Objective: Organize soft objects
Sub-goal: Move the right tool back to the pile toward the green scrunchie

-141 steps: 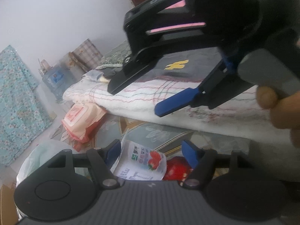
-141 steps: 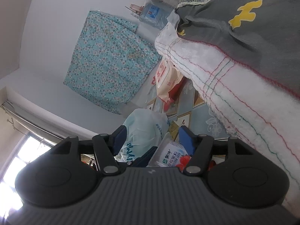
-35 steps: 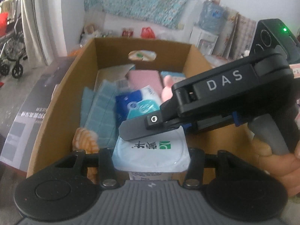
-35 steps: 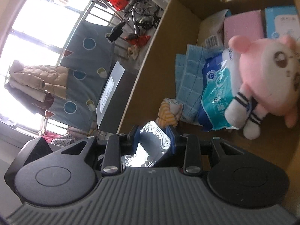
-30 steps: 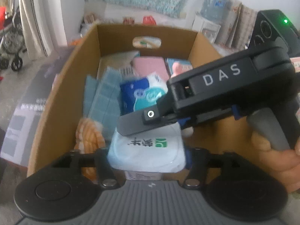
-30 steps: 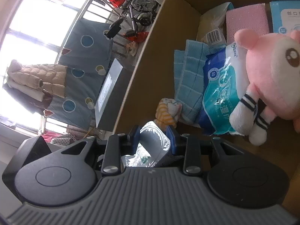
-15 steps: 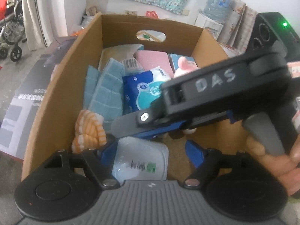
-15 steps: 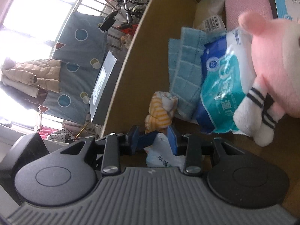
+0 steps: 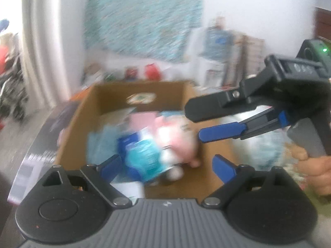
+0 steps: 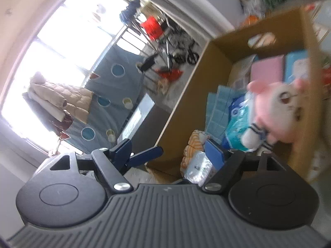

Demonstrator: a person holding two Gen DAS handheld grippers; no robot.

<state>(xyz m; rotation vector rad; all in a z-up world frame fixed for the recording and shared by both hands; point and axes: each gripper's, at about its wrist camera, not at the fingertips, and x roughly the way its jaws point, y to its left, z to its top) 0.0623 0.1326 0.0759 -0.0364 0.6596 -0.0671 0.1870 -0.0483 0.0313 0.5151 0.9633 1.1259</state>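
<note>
Left gripper [image 9: 165, 165] and right gripper [image 10: 169, 150]: jaws spread, just opened, nothing pinched. White pouch [image 10: 197, 166] lies in the cardboard box [image 10: 186, 111], near corner, beside the striped orange cloth [image 10: 192, 144]. Pink plush [image 10: 277, 107] and blue packet [image 10: 238, 119] lie further in.

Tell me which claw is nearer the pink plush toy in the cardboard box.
Right, as far as the blur allows. The right claw hangs open just above and beside the pink plush toy; the left claw, also open, sits back at the box's near end.
</note>
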